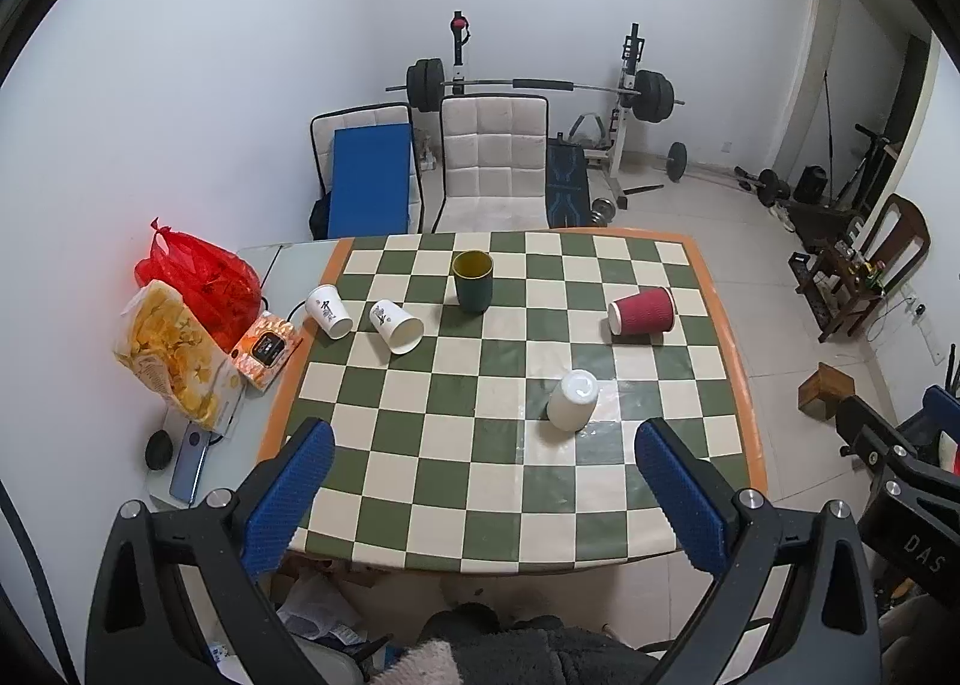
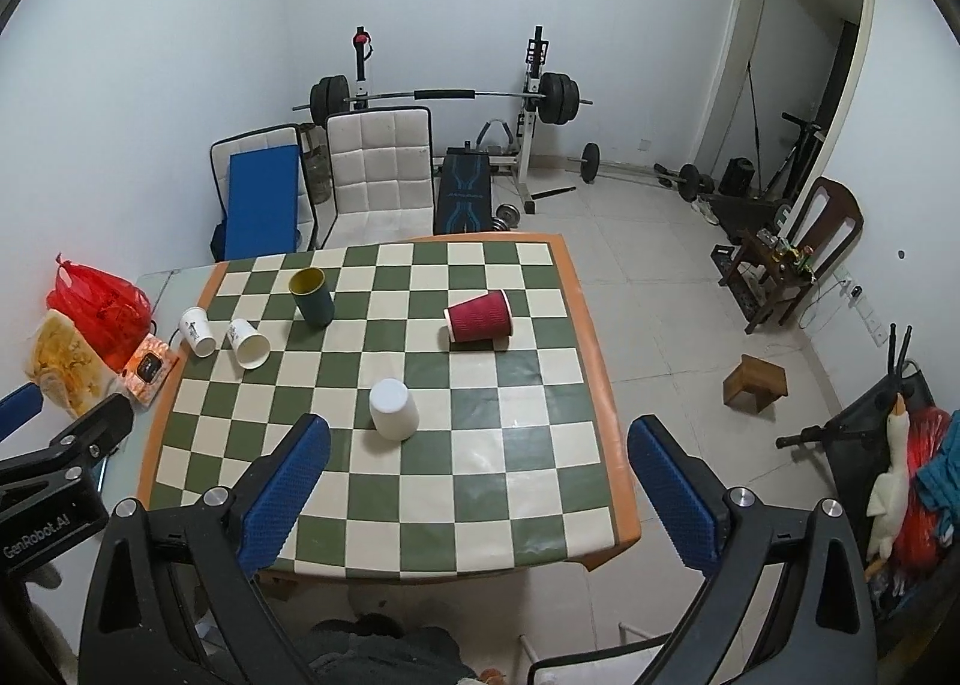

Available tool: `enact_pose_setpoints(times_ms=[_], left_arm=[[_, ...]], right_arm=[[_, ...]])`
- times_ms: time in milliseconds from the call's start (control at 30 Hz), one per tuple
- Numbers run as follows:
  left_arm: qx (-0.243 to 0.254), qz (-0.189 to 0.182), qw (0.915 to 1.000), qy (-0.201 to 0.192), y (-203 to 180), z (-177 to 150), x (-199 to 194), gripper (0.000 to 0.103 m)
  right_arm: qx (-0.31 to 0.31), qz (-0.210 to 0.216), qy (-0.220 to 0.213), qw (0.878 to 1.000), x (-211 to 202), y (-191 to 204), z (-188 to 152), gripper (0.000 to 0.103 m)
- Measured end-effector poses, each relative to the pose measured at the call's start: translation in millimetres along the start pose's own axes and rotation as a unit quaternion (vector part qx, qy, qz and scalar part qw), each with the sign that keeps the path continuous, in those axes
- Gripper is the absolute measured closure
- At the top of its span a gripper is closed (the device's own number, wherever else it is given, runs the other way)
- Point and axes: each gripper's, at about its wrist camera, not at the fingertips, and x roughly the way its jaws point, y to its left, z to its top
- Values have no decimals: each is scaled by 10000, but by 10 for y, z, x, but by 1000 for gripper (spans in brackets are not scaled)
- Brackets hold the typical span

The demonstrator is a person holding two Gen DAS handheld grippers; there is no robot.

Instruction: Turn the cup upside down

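— Where were your claws?

— I held my left claw point(image 1: 480, 499) and my right claw point(image 2: 477, 490) above the near edge of the worktop point(image 1: 750, 385), both spread wide and gripping nothing. Each had blue pads point(image 1: 288, 505).

— And the cups?

— The white cup point(image 1: 573, 400) stood upside down just ahead of my left claw, nearer its right finger; from my right claw it sat just ahead of the left finger point(image 2: 393, 408). Further ahead and to the right of my left claw, the red cup point(image 1: 641, 311) lay on its side, mouth turned left. The green cup point(image 1: 473, 282) stood upright with its mouth up, far ahead, near the worktop's back edge. Two paper cups point(image 1: 396, 325) lay on their sides ahead and to the left, one of them at the worktop's left border.

— Anything else beside you?

— Off to the left of my left claw sat a red bag point(image 1: 201, 280), a snack bag point(image 1: 171, 355) and a phone point(image 1: 189, 466).
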Motion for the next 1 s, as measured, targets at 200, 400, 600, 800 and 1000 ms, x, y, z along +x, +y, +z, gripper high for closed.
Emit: enact_pose_setpoints(times_ms=[200,400,600,800,1000], left_arm=[[6,4,10000,6,5,-12,-3,0],[-2,-4,10000,6,-3,-14,-4,0],[-3,2,10000,3,-7,-15,-6,0],[-5,4,10000,11,-5,-12,-7,0],[-20,-4,10000,29,-5,-32,2,0]], right_arm=[[22,42,26,10000,32,-55,8,2],[26,46,24,10000,55,-59,15,2],[23,54,36,10000,92,-63,19,2],[5,96,38,9999,107,-72,0,2],[-47,157,-3,9999,79,-22,-40,2]])
